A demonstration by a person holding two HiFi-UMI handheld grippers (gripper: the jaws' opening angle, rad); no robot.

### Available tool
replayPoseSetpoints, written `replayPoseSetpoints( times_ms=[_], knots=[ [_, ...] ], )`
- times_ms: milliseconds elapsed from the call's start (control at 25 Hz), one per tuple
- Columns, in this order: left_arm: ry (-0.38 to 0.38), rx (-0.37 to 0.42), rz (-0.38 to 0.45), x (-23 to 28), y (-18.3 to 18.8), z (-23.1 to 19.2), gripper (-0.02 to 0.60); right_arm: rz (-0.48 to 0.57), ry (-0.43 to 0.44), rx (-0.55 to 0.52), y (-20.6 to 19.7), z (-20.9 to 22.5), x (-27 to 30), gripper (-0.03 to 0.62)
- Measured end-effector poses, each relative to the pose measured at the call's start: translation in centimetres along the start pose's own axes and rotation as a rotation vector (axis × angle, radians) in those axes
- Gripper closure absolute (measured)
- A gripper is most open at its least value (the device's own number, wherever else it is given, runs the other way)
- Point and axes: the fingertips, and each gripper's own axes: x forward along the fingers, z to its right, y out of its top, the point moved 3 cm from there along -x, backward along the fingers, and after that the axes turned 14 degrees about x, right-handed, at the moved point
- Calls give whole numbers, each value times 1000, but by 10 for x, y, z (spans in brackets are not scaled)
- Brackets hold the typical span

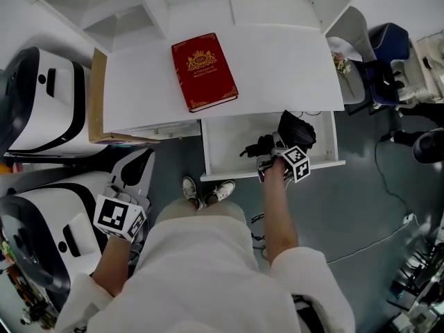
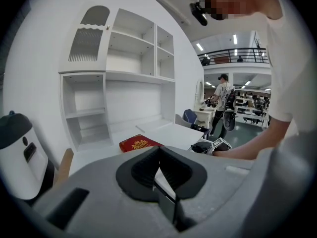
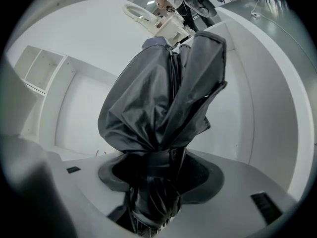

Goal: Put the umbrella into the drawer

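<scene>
A black folded umbrella (image 1: pixel 295 132) hangs in the open white drawer (image 1: pixel 223 151) under the desk (image 1: pixel 284 68). My right gripper (image 1: pixel 275 159) is shut on its lower end, just above the drawer's front edge. In the right gripper view the umbrella's cloth (image 3: pixel 163 103) bunches up from between the jaws of the right gripper (image 3: pixel 153 202), with the drawer's white walls behind it. My left gripper (image 1: pixel 130 203) is low at my left side, away from the drawer. Seen in its own view, the left gripper (image 2: pixel 166 202) has its jaws together with nothing between them.
A red book (image 1: pixel 203 71) lies on the desk. White shelves (image 1: pixel 125 5) rise at the back. Two white-and-black machines (image 1: pixel 41 103) and a cardboard sheet (image 1: pixel 97 96) stand at the left. A blue chair (image 1: pixel 388 47) is at the right; cables (image 1: pixel 388 234) lie on the floor.
</scene>
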Motion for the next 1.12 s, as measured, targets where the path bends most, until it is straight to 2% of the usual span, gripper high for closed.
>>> replayPoseSetpoints(
  times_ms=[280,600,1120],
  knots=[
    [4,-12,-15,-2,-10,4,568,22,-101,-38,1,14,17,352],
    [6,-17,-26,-2,-10,9,568,24,-207,6,-2,29,31,349],
    [15,-29,-32,-6,-13,13,568,14,-328,-103,-9,38,51,341]
  ],
)
